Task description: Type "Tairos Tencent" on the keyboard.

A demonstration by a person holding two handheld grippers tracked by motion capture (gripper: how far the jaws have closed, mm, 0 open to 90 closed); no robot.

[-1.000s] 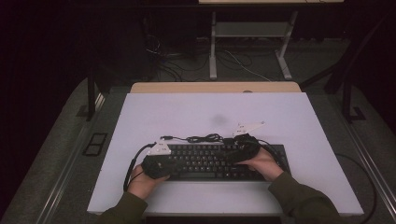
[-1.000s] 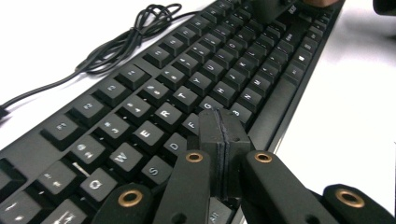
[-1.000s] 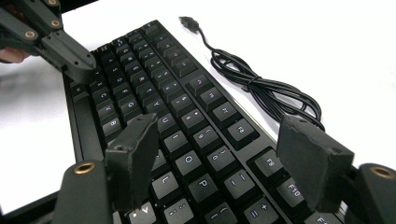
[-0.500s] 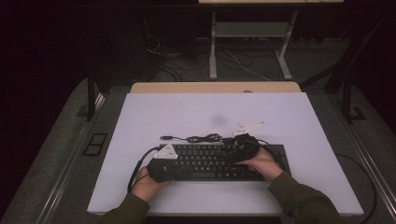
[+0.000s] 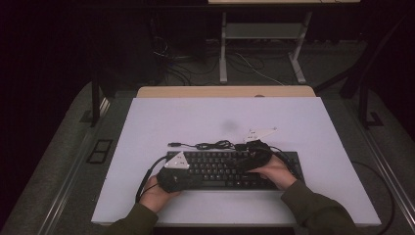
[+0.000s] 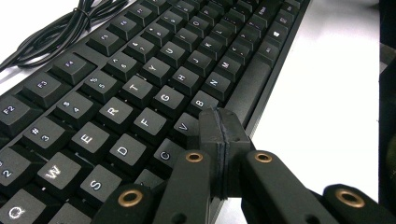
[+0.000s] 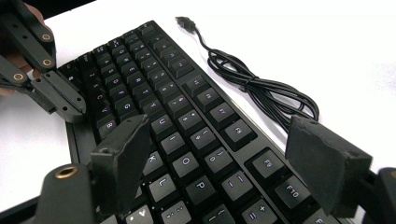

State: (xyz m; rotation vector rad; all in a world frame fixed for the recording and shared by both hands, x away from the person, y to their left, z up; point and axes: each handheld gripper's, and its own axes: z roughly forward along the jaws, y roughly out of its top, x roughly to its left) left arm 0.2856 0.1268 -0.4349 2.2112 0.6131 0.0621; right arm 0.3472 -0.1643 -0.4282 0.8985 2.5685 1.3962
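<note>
So the black keyboard (image 5: 230, 168) sits near the front edge of the white table (image 5: 313, 117), with its bundled cable (image 7: 261, 88) lying just behind it. The left gripper (image 6: 219, 133) has its jaws pressed together, tips hovering right at the keyboard's front edge by the V and B keys. The right gripper (image 7: 224, 163) is over the keyboard's right half; its jaws have just been opening and stand wide apart, nothing between them.

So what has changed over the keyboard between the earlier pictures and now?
The left gripper, jaws shut on nothing, has edged right along the front rows of the keyboard; its tips now sit near the V and B keys. The right gripper has just been opening its jaws, nothing between them, above the keys. Keyboard, coiled cable and right hand stayed put.
</note>
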